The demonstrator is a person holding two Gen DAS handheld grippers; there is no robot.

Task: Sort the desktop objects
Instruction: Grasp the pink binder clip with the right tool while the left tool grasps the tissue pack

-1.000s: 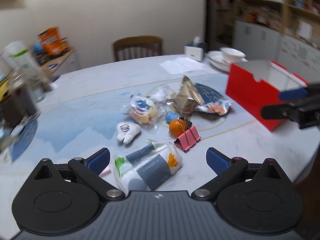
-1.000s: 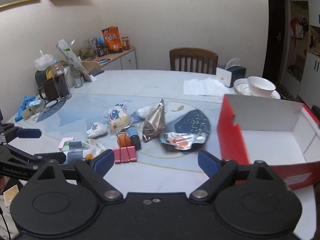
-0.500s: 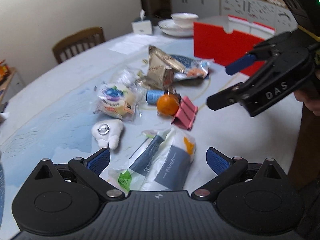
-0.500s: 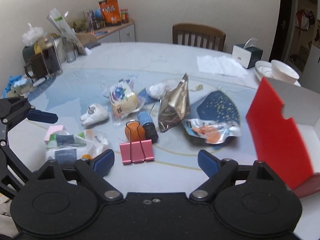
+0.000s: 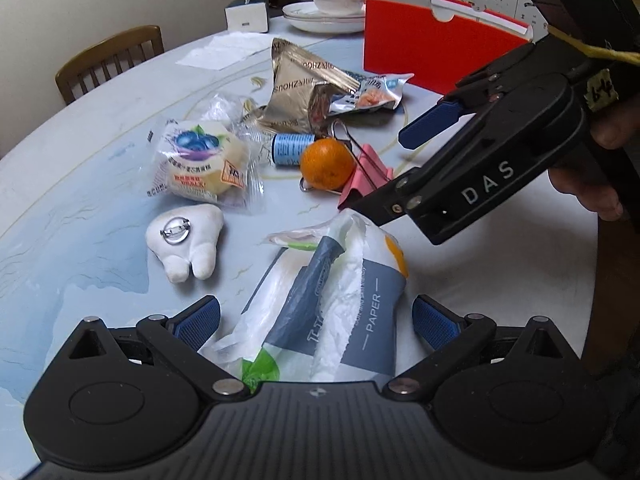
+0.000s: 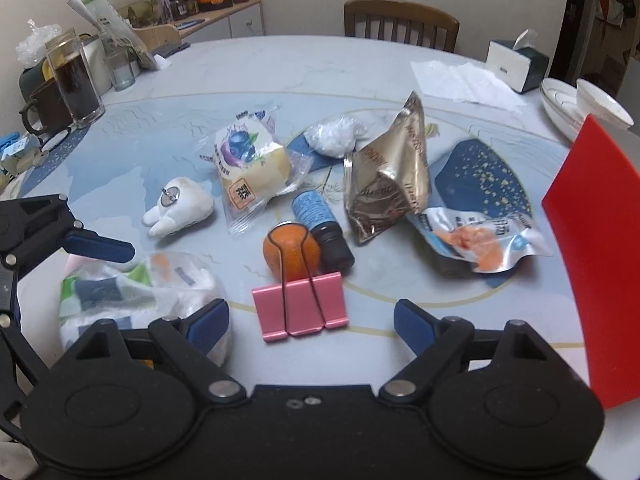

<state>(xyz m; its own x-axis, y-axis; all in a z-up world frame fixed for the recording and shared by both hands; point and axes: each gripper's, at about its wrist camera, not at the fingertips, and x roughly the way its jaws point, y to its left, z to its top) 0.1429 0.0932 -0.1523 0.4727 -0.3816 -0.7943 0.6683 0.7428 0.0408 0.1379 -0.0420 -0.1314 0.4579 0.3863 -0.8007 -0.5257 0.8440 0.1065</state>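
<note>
My left gripper [image 5: 316,320] is open, its fingers on either side of a paper tissue pack [image 5: 332,312] lying on the table. My right gripper [image 6: 312,320] is open just in front of a pink binder clip [image 6: 300,306], with an orange [image 6: 291,252] and a small dark bottle [image 6: 322,226] behind it. The right gripper also shows in the left wrist view [image 5: 404,160], above the clip [image 5: 366,178]. A red box [image 5: 436,56] stands at the right [image 6: 600,248]. A white tooth plush [image 6: 178,206], a blueberry bun packet [image 6: 250,168], a gold foil bag [image 6: 394,172] and a silver snack packet [image 6: 480,240] lie between.
A glass jar of dark liquid [image 6: 76,80] and a mug [image 6: 44,110] stand at the table's left. A tissue box [image 6: 516,66], paper napkins [image 6: 460,80] and stacked bowls [image 6: 584,108] are at the far right. A wooden chair [image 6: 400,24] stands behind the table.
Both grippers have moved forward and down toward the table. The left now straddles the tissue pack; the right has closed in on the pink clip. Both stay open.
</note>
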